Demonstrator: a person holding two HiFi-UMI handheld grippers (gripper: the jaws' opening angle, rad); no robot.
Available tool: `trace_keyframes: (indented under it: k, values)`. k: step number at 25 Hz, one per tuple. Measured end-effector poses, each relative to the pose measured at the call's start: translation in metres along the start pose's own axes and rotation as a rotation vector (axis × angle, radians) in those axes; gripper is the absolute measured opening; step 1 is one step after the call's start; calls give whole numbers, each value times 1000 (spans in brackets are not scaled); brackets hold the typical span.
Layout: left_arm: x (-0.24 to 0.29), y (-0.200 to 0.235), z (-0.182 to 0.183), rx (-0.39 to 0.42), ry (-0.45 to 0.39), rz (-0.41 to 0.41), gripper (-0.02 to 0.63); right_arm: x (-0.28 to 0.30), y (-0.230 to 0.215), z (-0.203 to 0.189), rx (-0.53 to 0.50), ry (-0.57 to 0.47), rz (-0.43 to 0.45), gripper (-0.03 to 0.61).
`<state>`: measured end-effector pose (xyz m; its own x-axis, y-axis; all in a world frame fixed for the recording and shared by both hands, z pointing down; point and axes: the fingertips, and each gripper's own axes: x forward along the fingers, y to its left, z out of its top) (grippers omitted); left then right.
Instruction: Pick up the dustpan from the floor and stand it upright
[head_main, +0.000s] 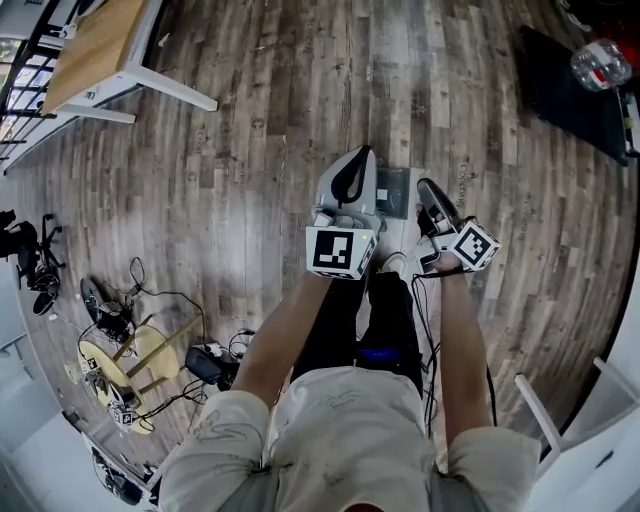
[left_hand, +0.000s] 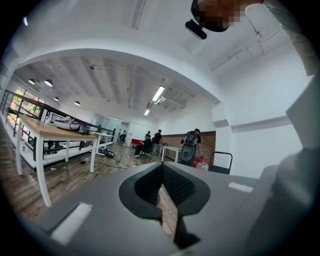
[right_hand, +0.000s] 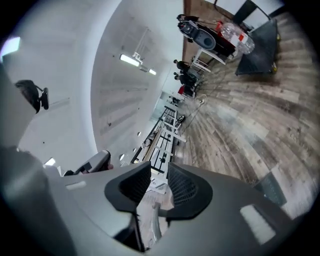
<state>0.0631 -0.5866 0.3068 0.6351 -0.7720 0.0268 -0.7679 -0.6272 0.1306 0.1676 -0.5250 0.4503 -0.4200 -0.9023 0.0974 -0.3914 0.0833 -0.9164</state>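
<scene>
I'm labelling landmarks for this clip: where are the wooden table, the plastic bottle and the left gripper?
wooden table (head_main: 95, 42): head view, on its tabletop.
plastic bottle (head_main: 600, 63): head view, on the bottle's body.
left gripper (left_hand: 161, 175): left gripper view, where its two fingertips meet.

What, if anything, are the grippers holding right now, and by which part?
Nothing: the left gripper is shut on nothing, the right gripper open and empty.
</scene>
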Motion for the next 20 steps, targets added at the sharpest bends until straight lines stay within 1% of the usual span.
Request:
trace_keyframes:
  k: [4,6,10,13,16,18,20]
  values:
    - [-33,-40,90,10,-6,2,20,-43,122,55,-208,-48,-29,74]
    - [-53,-58,140,10,-13,3,20,-65,188,75,-293,-75,-28,64]
    - [-91,-93,234,-2,-43,3,20,-114,307,109,-424,-137,-16,47]
    - [-127,-117,299,-3,-60,3,20,-152,388,119,-506,-154,-22,35]
    - [-157,-137,346,-1,-75,-4,20,-185,446,122,-574,-181,-25,26]
    - [-172,-148,363,6,-77,-10,20,-200,469,122,-618,-198,-34,17]
    - [-188,-157,371,16,-72,-17,20,-214,486,118,-663,-216,-49,14]
